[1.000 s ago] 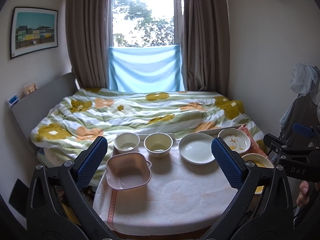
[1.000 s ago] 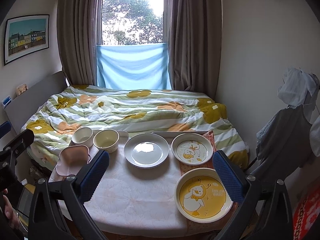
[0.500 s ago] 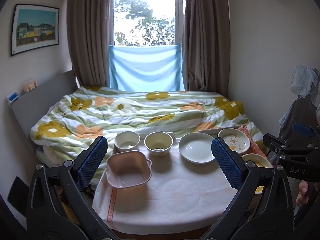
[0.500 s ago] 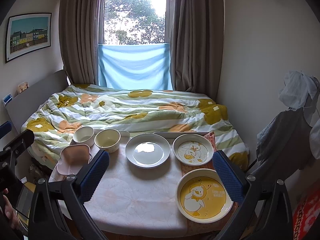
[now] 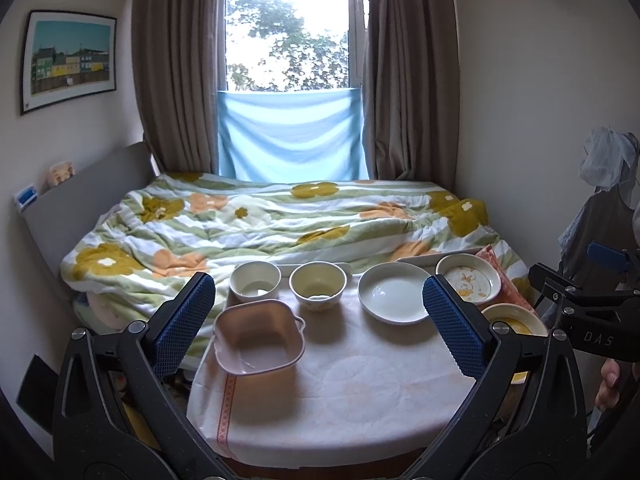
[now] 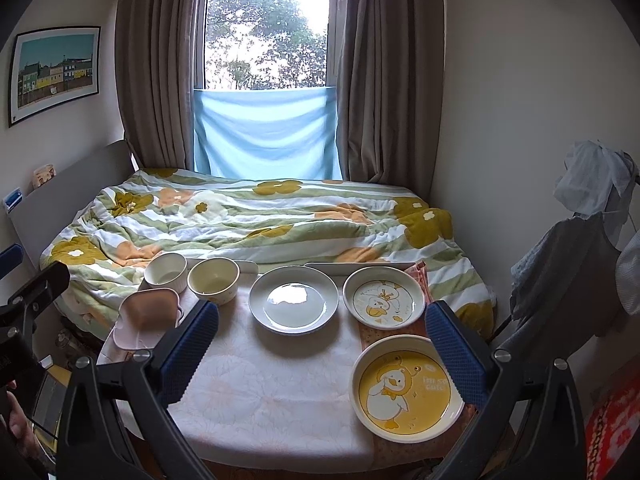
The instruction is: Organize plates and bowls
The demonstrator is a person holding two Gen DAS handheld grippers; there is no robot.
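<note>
Left wrist view: the left gripper [image 5: 316,320] hovers above the near edge of the cloth-covered table [image 5: 360,408], its blue-padded fingers [image 5: 182,324] spread wide with nothing between them. The pink square bowl [image 5: 258,336] lies just ahead of the left finger, toward the table's left edge, and it is the closest dish to this gripper. Behind it along the far edge stand a white round bowl [image 5: 255,280] and a cream bowl [image 5: 318,285], side by side and not touching. The white plate [image 5: 394,297] sits further right on the far edge. The small duck plate [image 5: 468,283] is at the far right corner, partly hidden by the right finger.

Right wrist view: the right gripper [image 6: 320,350] also hangs over the near edge, its fingers [image 6: 454,356] wide apart and empty. The yellow duck plate [image 6: 406,388] lies flat at the near right corner, directly ahead of the right finger and partly covered by it. The small duck plate [image 6: 384,299] sits just behind it, and the white plate [image 6: 294,298] is left of that, mid-table on the far side. The bowls cluster at the far left corner, well away from this gripper.

Judging from this layout, the right gripper is nearer the plates and the left nearer the bowls, so each side can start with its own group.
</note>
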